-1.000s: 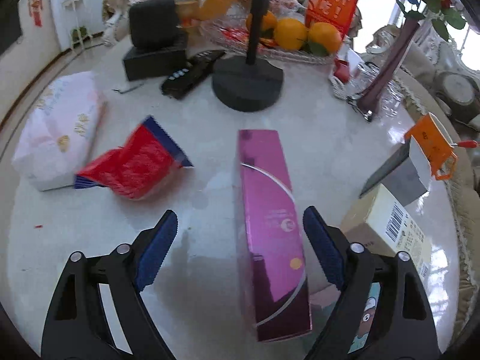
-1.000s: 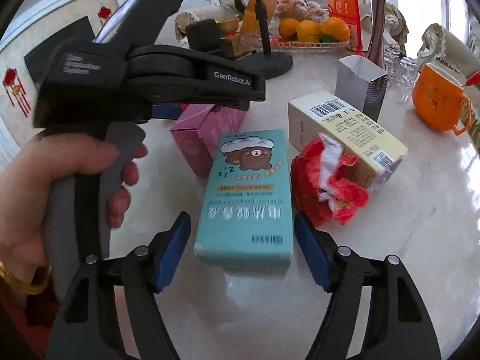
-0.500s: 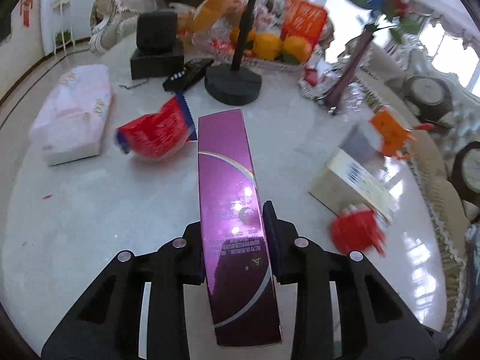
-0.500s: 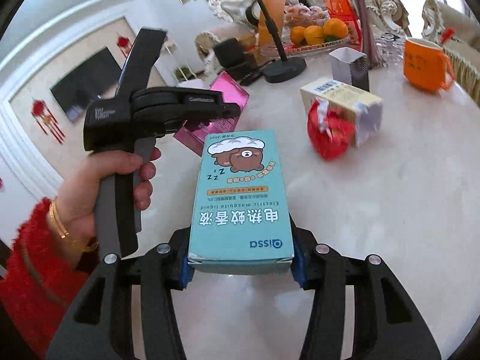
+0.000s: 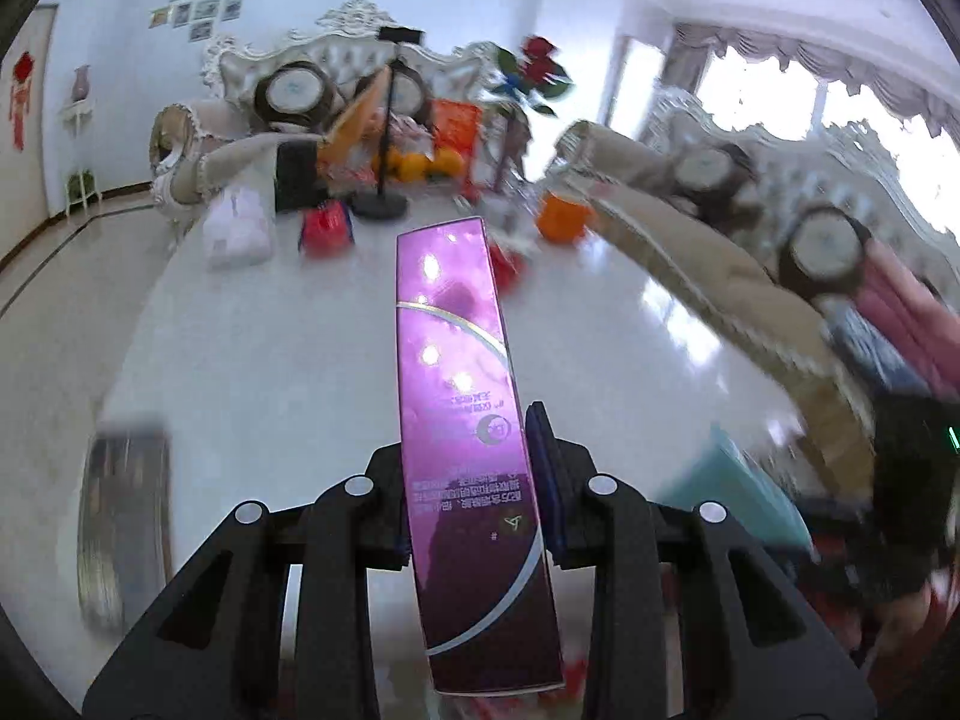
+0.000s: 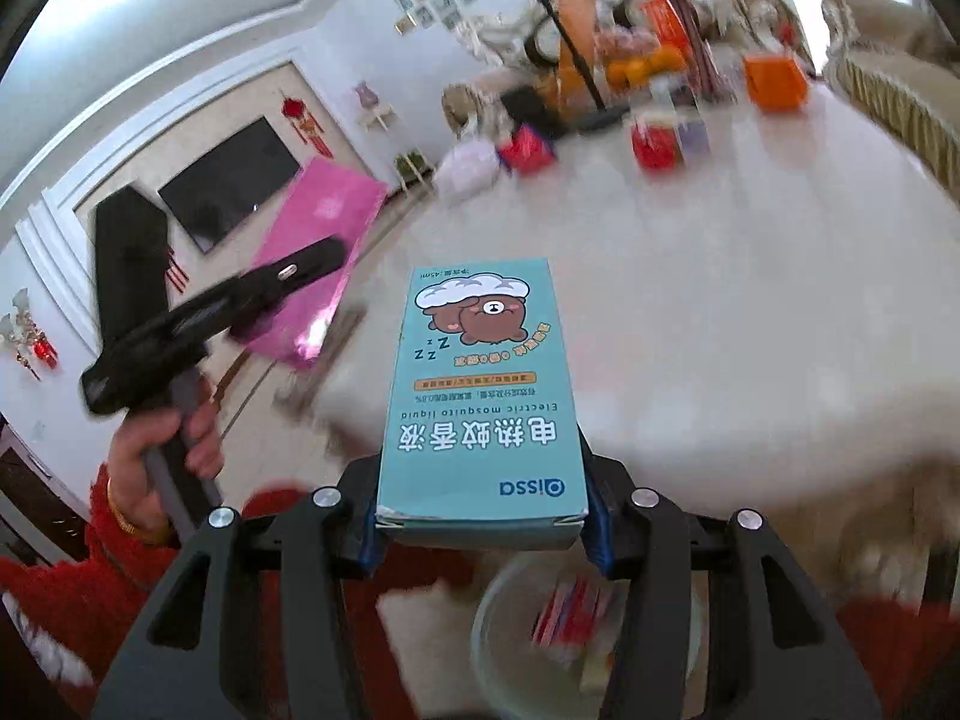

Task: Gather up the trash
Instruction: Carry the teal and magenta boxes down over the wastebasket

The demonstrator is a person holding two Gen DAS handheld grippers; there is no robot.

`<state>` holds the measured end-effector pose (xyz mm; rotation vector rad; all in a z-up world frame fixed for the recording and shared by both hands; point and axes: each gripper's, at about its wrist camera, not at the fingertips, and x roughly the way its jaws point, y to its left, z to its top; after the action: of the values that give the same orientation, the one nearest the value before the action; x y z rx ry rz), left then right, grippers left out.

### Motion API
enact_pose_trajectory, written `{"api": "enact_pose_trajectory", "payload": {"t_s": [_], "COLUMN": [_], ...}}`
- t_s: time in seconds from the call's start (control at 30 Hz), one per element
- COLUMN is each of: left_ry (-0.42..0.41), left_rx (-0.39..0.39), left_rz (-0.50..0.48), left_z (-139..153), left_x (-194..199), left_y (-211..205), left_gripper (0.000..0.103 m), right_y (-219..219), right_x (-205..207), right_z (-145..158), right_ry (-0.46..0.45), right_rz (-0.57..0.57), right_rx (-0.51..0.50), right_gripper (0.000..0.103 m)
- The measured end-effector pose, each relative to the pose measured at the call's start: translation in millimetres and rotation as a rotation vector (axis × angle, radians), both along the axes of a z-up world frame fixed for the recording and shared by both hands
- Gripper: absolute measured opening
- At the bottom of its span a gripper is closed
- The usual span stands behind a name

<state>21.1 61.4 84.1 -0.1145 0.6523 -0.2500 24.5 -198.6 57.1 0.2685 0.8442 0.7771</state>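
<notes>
I'm in the carry step: my left gripper (image 5: pixel 468 480) is clamped on the long purple carton (image 5: pixel 465 420), my right gripper (image 6: pixel 483 516) on the teal mosquito-liquid box (image 6: pixel 483 396), both lifted off the white table (image 6: pixel 720 312). Next I judge each must go over the bin (image 6: pixel 498 648) just below the right gripper and be let go.

Your left claw (image 5: pixel 474 474) is clamped tight, both fingers pressed flat against what it's carrying, and it's pointing pretty much level. From the right wrist camera you can see your left hand (image 6: pixel 162 444) wrapped around its handle, red sleeve and a gold bangle at the wrist. Your right claw (image 6: pixel 480 516) is squeezed in on its load too, blue pads (image 6: pixel 597 531) snug against both sides
</notes>
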Motion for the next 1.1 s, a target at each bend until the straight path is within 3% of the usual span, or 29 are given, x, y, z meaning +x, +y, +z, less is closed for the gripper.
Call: {"api": "enact_pose_trajectory", "payload": {"t_s": [0.07, 0.2, 0.33, 0.4, 0.57, 0.83, 0.87, 0.9, 0.93, 1.0, 1.1], "left_ry": [0.063, 0.232, 0.417, 0.485, 0.599, 0.638, 0.645, 0.648, 0.647, 0.625, 0.622], "left_rx": [-0.002, 0.005, 0.070, 0.123, 0.120, 0.094, 0.104, 0.118, 0.128, 0.159, 0.162], "left_rz": [-0.042, -0.119, -0.147, -0.113, -0.069, -0.024, -0.027, -0.029, -0.028, -0.026, -0.029], "left_z": [-26, -89, -170, -211, -274, -284, -283, -284, -285, -283, -284], "left_x": [-50, -92, -76, -58, -41, -30, -29, -29, -28, -29, -30], "left_y": [-14, -44, -71, -80, -79, -77, -77, -79, -79, -84, -85], "left_gripper": [0.031, 0.031, 0.031, 0.031, 0.031, 0.032, 0.036, 0.057, 0.079, 0.082, 0.083], "right_y": [-5, -4, 8, 15, 23, 28, 31, 31, 33, 33, 31], "right_x": [-29, -50, -23, -12, -16, -16, -13, -13, -14, -15, -14], "right_z": [-19, -79, -145, -175, -208, -225, -226, -226, -226, -228, -230], "right_ry": [0.073, 0.231, 0.307, 0.332, 0.374, 0.386, 0.381, 0.375, 0.372, 0.366, 0.366], "right_rz": [0.011, 0.010, -0.052, -0.081, -0.053, -0.034, -0.039, -0.044, -0.048, -0.061, -0.079], "right_rx": [-0.006, -0.085, -0.236, -0.296, -0.395, -0.432, -0.437, -0.444, -0.451, -0.467, -0.480], "right_gripper": [0.048, 0.048, 0.048, 0.048, 0.048, 0.049, 0.049, 0.052, 0.061, 0.070, 0.070]}}
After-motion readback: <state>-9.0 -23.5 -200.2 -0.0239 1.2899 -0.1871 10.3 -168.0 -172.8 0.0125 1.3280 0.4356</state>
